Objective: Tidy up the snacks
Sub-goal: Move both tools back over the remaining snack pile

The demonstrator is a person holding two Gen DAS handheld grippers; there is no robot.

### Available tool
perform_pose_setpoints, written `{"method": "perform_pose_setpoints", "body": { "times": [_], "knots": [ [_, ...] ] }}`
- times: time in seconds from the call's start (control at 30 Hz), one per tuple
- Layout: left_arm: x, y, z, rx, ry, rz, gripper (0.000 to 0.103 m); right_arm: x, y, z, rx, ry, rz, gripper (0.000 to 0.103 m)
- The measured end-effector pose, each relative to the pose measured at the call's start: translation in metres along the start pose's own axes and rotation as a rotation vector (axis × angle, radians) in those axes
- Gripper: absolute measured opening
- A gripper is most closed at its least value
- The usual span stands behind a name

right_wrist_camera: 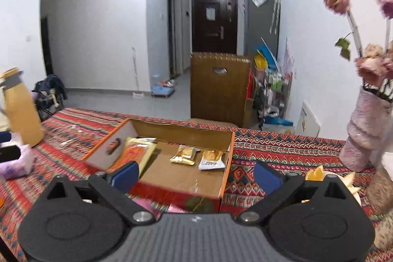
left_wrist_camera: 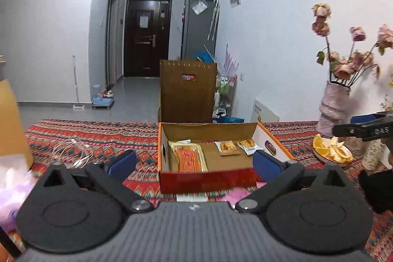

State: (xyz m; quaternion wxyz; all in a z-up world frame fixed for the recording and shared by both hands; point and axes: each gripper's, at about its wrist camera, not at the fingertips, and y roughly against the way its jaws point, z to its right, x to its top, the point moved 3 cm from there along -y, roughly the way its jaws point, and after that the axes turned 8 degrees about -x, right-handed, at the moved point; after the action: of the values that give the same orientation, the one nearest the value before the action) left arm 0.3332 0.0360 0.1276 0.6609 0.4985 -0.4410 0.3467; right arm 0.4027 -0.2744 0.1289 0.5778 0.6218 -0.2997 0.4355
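Both tools hang spread and empty: the left tool [left_wrist_camera: 194, 161] squarely faces the box [left_wrist_camera: 208, 177]; from the right tool [right_wrist_camera: 195, 176] it lies ahead-left.

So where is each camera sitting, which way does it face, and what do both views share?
Left wrist: on the left hand-held gripper, open, facing the cardboard box; the right hand-held gripper intrudes at its right edge.
Right wrist: on the right hand-held gripper, open, viewing that box from its right.
Shared: box, snack packets, patterned tablecloth, vase, dark door.
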Motion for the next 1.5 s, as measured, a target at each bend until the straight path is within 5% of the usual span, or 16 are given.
{"method": "perform_pose_setpoints", "body": {
  "times": [0.47, 0.83, 1.1, 1.5],
  "knots": [
    [-0.115, 0.135, 0.052, 0.039, 0.026, 0.059, 0.103, -0.140, 0.152, -0.028, 0.092, 0.016, 0.109, 0.103],
    [-0.193, 0.146, 0.057, 0.087, 0.113, -0.080, 0.103, -0.263, 0.178, -0.054, 0.085, -0.089, 0.004, 0.103],
    [-0.209, 0.124, 0.059, 0.085, 0.128, -0.161, 0.103, -0.280, 0.175, -0.042, 0.073, -0.119, -0.015, 0.103],
    [-0.172, 0.057, 0.069, -0.004, 0.062, -0.195, 0.101, -0.251, 0.132, -0.036, 0.053, -0.138, -0.023, 0.103]
  ]
}}
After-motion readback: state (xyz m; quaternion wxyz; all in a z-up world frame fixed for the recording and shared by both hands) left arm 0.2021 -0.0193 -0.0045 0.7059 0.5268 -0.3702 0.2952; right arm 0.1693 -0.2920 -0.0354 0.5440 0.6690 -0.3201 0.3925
